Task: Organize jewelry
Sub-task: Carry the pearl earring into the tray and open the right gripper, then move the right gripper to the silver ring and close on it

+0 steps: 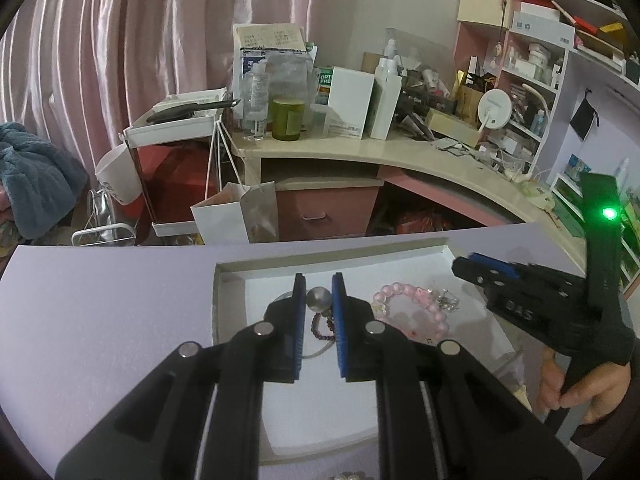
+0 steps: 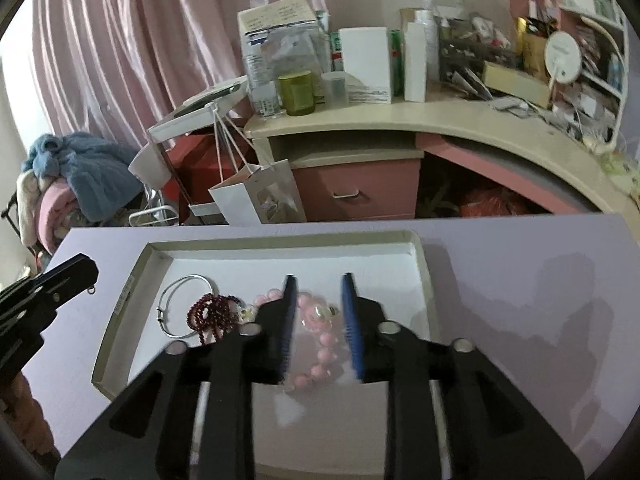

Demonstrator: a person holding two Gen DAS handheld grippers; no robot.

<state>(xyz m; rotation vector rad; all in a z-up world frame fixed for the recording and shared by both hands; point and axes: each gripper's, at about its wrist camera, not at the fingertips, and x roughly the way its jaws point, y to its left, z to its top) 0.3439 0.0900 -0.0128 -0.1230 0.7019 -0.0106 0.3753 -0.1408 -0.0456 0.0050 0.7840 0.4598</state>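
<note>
While both grippers hang over the tray, the scene reads as follows.

Left gripper: jaws nearly closed, with only a narrow gap between the blue pads; nothing is pinched. A round silver pendant and part of a dark red bead bracelet show through the gap, lying in the tray below.

Right gripper: jaws parted and holding nothing; the pink bead bracelet lies between and under the fingers, blurred, so I cannot tell whether a pad touches it.

Right hand: seen from the left camera, wrapped around the gripper's handle at the tray's right side, the tool angled downward toward the tray.

Left hand: not clearly seen; only the left tool's black body shows at the left edge of the right camera's view.

Tray: shallow, white inside with a beige rim, on a lilac tabletop.

Jewelry: all inside the tray; a thin silver bangle at the left, the dark red beads just beside it, the pink bracelet near the middle.

Background: cluttered desk, pink curtain.
</note>
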